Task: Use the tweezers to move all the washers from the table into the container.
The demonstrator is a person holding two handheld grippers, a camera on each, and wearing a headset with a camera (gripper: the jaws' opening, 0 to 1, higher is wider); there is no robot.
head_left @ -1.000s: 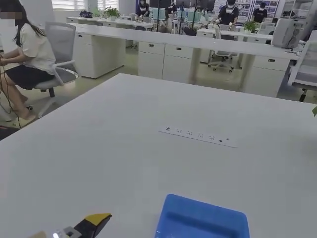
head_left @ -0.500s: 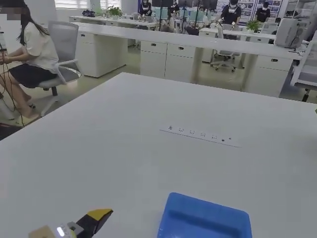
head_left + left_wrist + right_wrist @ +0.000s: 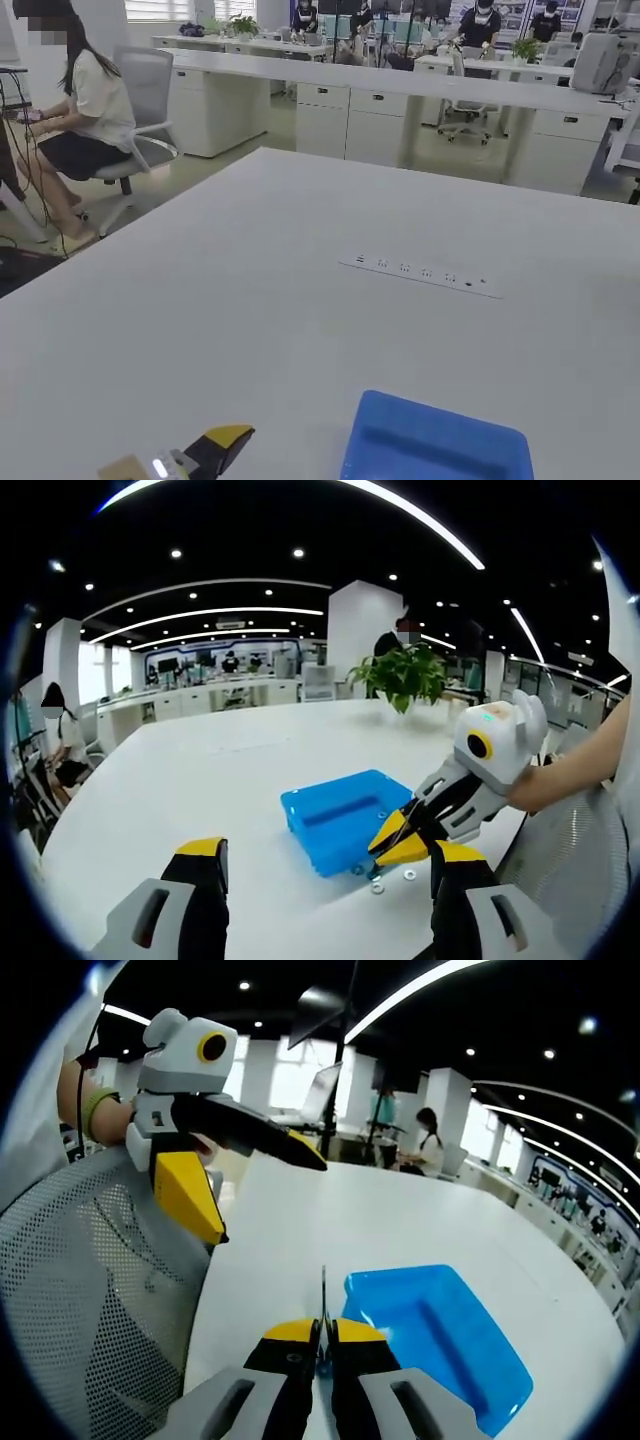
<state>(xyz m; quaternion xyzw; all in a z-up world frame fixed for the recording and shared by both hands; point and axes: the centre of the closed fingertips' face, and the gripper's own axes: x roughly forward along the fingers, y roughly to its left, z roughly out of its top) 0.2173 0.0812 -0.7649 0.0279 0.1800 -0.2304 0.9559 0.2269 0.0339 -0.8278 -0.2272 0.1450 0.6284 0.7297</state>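
So, my right gripper was clamped tight on the tweezers, thin blades poking straight out between the jaws. My left gripper hung wide apart, holding nothing. A few washers lay flat on the table, just beside the blue container. Tiny, light, hard and slick, I reckoned. Best pinched across the ring, one tip through the hole.

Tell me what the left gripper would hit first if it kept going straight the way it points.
Probably the blue container, straight ahead between the left gripper's open jaws, past a stretch of bare table. The right gripper sits off to one side. Height is unclear, so it might pass over the rim.
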